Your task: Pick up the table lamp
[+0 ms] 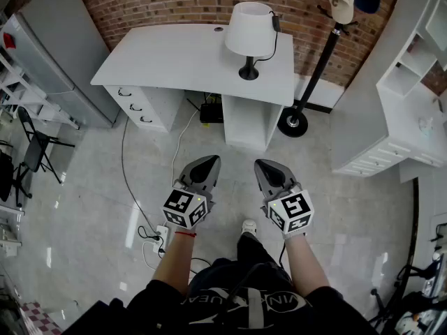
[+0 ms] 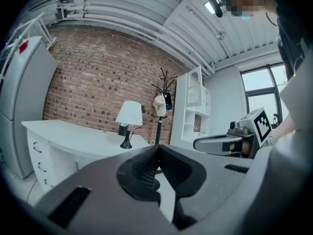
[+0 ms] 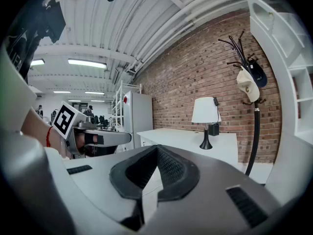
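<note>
The table lamp [image 1: 249, 35], white shade on a black stem and round base, stands upright near the right end of a white desk [image 1: 174, 58] against the brick wall. It also shows far off in the left gripper view [image 2: 129, 120] and the right gripper view [image 3: 205, 115]. My left gripper [image 1: 209, 162] and right gripper [image 1: 262, 165] hover side by side over the floor, well short of the desk. Both are shut with nothing between their jaws.
A black coat stand [image 1: 313, 75] with caps rises just right of the desk. White shelving [image 1: 408, 82] fills the right side, a grey cabinet [image 1: 52, 54] the left. A folding chair [image 1: 31, 152] and floor cables with a power strip [image 1: 159, 237] lie at left.
</note>
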`<state>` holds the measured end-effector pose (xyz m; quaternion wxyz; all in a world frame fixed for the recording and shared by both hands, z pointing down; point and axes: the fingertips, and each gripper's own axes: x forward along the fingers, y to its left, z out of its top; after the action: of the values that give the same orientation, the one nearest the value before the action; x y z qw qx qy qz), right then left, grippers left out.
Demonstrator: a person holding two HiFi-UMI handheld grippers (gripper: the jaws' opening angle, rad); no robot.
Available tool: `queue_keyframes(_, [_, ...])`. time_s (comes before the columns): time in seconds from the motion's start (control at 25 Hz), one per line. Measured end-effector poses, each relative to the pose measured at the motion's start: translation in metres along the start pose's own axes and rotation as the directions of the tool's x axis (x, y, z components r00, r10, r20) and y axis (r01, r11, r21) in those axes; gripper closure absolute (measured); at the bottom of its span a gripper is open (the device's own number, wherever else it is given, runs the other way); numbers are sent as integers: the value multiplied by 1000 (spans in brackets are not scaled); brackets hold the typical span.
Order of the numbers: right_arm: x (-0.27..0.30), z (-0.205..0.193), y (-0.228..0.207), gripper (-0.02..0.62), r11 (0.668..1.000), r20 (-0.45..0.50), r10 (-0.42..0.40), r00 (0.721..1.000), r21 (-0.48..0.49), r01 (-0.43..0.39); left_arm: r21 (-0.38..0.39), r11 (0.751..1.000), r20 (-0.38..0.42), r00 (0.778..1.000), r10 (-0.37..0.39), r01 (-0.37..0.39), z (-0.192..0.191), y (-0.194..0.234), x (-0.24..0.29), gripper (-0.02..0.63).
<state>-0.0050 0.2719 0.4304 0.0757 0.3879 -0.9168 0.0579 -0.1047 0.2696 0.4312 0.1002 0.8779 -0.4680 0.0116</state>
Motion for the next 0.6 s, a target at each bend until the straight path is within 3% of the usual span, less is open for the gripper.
queue_keyframes(0.6, [41, 2, -87, 594, 1000, -9, 7, 1000, 4, -7, -11, 1000, -2, 1000, 25, -25, 4, 15, 93, 600])
